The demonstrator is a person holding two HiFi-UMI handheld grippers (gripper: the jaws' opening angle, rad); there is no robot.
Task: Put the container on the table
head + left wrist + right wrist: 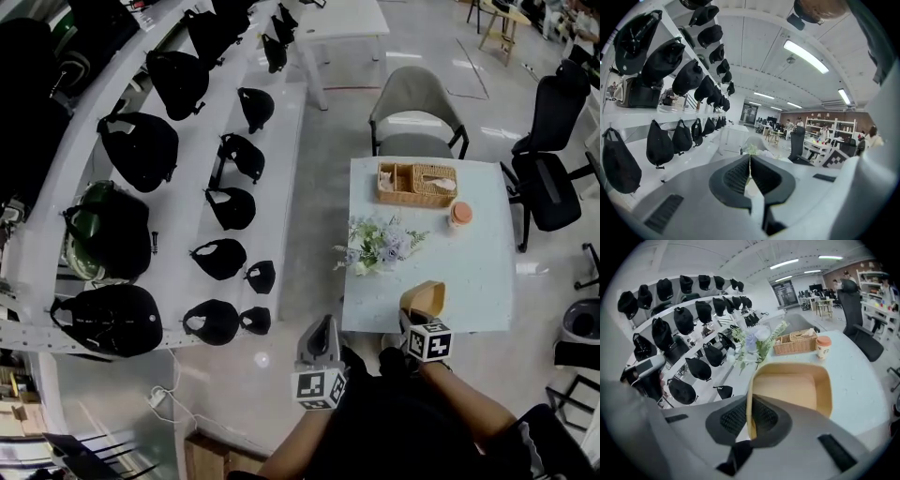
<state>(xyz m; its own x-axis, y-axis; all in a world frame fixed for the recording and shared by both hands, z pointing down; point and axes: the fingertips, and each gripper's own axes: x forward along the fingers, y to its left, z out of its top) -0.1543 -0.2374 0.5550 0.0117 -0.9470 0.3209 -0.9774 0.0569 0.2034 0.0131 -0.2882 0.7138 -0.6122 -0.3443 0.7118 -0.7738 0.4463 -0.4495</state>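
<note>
My right gripper [749, 417] is clamped on the thin side wall of the tan container [794, 394], one pad inside the wall and one outside. The pads are pinched almost flat together because the wall is so slim. Taking it by the wall this way leaves the open mouth facing up and the base free underneath, which I judge is what a flat set-down needs. The container juts out ahead of the jaws and tilts down toward the pale table [483, 272], over its near edge. I cannot tell whether the base touches the top yet, so I take the placing as not done. My left gripper [750, 169] has its jaws brought together on nothing and hangs to the left, short of the table edge. That looks like the right place for it — one grip seems enough for an open box like this, and a spare gripper is best out of the way. Just beyond the container, a spray of flowers [380, 246] lies by the table's left side. At the far end a wicker basket [417, 183] stands with a small orange-lidded cup [460, 215] just beside it. The near stretch is the bare part, so it is the sensible landing spot. A grey chair [417, 108] stands past the table, and white shelves [192, 202] of black bags run along my left.
</note>
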